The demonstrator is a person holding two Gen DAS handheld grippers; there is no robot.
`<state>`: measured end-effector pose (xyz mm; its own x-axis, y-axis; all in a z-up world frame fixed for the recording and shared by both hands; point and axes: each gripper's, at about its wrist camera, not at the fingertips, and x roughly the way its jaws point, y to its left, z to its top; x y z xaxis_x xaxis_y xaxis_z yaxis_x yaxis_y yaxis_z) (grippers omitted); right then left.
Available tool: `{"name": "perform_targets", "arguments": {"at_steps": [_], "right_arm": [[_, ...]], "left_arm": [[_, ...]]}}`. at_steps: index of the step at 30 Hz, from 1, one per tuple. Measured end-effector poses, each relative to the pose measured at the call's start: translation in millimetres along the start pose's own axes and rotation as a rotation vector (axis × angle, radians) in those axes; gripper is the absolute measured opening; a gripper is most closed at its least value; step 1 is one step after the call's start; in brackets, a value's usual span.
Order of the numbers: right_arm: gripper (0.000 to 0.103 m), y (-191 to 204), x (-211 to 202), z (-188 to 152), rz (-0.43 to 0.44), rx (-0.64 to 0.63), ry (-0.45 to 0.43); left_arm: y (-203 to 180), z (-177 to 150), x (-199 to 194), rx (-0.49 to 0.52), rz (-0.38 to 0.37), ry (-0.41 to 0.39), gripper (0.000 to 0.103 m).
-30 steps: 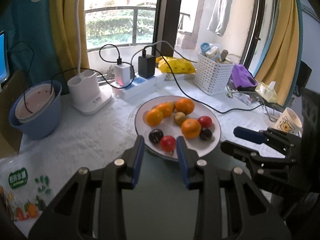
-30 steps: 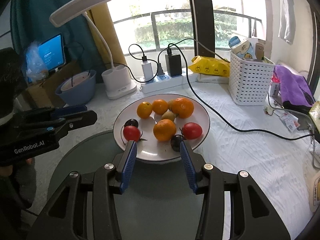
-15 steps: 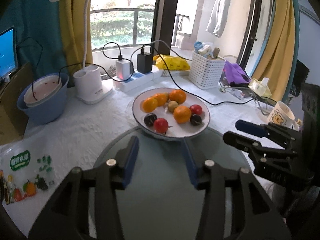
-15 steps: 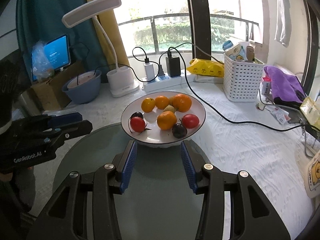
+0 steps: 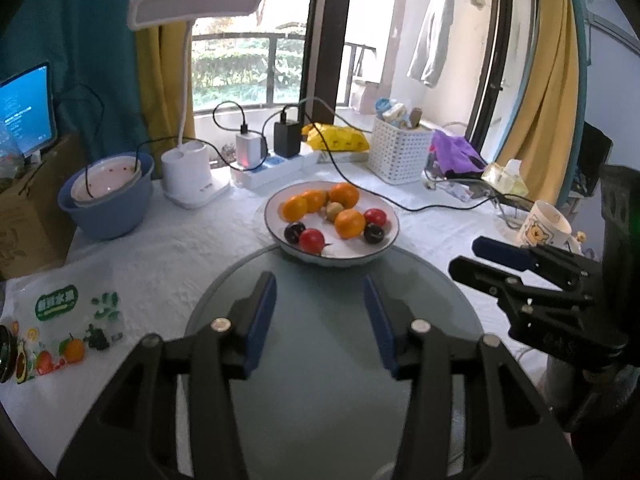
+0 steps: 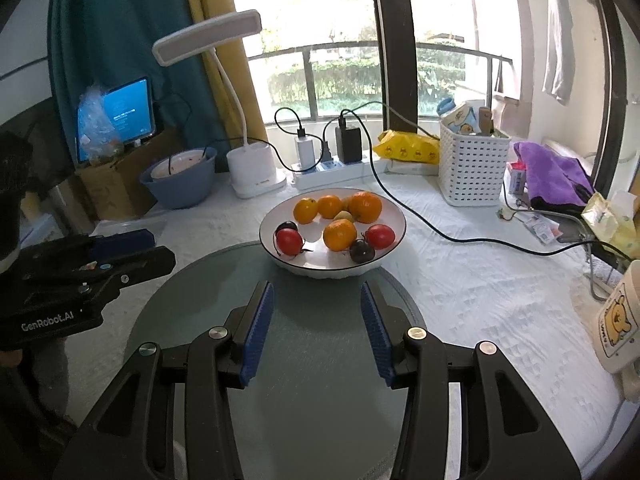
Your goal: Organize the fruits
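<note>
White textured cloth covers the table, and on its near side lies a round grey-green glass disc, the largest thing within reach of both tools. At the disc's far edge stands the white plate with a thin dark rim, its near lip overlapping the glass. Both grippers hang over the disc, short of the plate, pointing at it and tilted downward.

Seen from its own camera, the right gripper has its blue pads apart with nothing between them; the plate sits just beyond the tips, centred on the gap. The left gripper has its jaws opening, also with nothing but bare glass between them, and the plate lies ahead and slightly to the right of its gap. Each tool shows at the edge of the other's view, side by side and not touching.

On the plate, four oranges take up most of the room, three in an arc at the back and one nearer the middle. Two red tomatoes sit left and right toward the front, each with a dark plum beside it. A small yellow-green fruit, probably a kiwi, sits tucked among the oranges
</note>
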<state>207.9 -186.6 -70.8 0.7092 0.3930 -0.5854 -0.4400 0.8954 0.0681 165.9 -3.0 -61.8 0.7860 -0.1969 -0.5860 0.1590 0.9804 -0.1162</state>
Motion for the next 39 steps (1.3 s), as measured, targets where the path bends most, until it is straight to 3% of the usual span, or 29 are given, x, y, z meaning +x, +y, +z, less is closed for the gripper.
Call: {"name": "perform_targets", "arguments": {"at_steps": [2,19,26,39], "right_arm": [[0.048,1,-6,0,-0.001,-0.002,-0.011],[0.048,17,-61,1,-0.002,-0.028,-0.116],[0.048,24,-87,5,-0.010,-0.047,-0.170],[0.048,39,-130,15,-0.035,-0.084,-0.254]], "left_arm": [[-2,0,-7,-0.001,-0.004,-0.020,0.065],[-22,1,-68,0.020,0.013,-0.164,0.068],[-25,3,-95,0.025,0.040,-0.228,0.083],[-28,8,-145,0.024,0.073,-0.388,0.086]]}}
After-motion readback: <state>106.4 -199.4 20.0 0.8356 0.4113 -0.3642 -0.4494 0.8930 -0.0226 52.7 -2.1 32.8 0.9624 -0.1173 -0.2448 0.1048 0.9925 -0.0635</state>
